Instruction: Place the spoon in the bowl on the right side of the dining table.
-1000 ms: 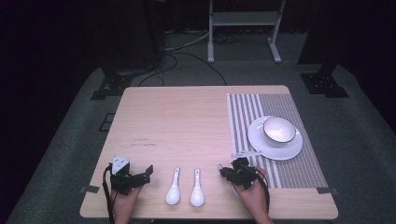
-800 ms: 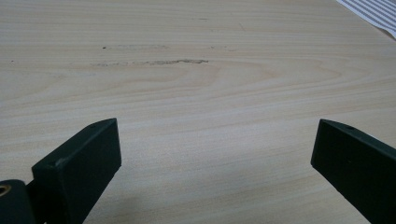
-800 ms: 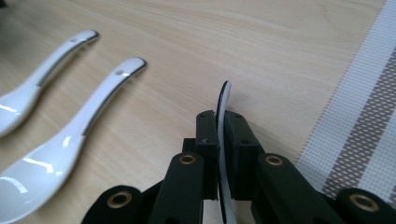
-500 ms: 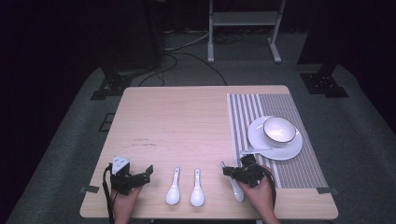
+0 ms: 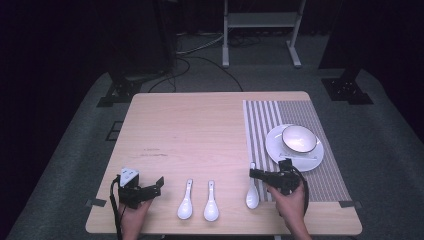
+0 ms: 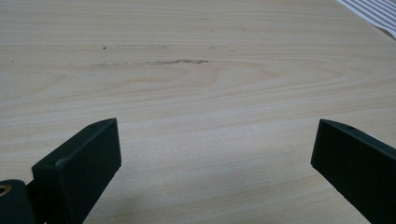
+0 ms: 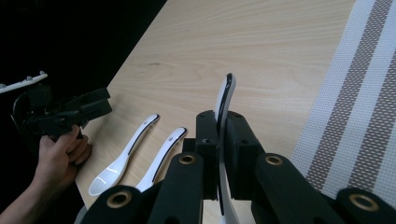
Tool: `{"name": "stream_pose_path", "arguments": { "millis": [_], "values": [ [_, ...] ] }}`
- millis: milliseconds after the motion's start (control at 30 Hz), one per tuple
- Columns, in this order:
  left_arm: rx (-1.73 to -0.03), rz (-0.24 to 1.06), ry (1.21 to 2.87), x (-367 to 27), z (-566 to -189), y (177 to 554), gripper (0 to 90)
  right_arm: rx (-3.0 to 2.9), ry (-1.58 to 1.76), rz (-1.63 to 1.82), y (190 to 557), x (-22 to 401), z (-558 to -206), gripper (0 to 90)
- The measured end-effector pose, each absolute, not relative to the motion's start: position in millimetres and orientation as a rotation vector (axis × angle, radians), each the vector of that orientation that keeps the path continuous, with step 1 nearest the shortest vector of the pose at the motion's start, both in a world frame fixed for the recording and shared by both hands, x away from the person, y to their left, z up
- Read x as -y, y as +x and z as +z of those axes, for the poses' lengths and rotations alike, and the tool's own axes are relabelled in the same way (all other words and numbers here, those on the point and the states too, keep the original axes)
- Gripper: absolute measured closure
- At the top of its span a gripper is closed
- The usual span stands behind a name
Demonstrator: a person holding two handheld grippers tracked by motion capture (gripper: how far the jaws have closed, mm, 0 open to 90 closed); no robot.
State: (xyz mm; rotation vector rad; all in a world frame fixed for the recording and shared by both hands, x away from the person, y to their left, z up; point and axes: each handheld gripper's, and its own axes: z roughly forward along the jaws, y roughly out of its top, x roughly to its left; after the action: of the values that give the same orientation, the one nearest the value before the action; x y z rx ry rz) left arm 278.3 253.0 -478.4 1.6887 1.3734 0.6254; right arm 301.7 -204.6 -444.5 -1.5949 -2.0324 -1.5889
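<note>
The pale wooden worktop (image 5: 200,130) carries a striped placemat (image 5: 300,112) along its right side, and on the mat a white plate (image 5: 275,147) holds a white bowl (image 5: 299,138). The setting looks part done: dishes are laid, but no spoon lies by them yet. The right gripper (image 7: 219,126) has its fingers clamped on the handle of a white ceramic soup spoon (image 7: 226,93), held edge-on just at the mat's left border, its bowl end toward the person. Placing it at the plate seems to be what is left. Two more soup spoons (image 5: 197,200) lie side by side near the front edge. The left gripper (image 5: 145,190) rests at the front left, fingers wide apart with nothing between them.
</note>
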Motion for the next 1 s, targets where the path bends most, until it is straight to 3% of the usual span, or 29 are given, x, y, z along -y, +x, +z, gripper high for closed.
{"name": "stream_pose_path", "arguments": {
  "millis": [1000],
  "values": [
    [-1.376, 0.628, 1.689, -252.7, -478.4, 278.4, 0.2, 1.774, -1.79, -1.751, 323.8, 284.9, -413.2, 83.9]
  ]
}}
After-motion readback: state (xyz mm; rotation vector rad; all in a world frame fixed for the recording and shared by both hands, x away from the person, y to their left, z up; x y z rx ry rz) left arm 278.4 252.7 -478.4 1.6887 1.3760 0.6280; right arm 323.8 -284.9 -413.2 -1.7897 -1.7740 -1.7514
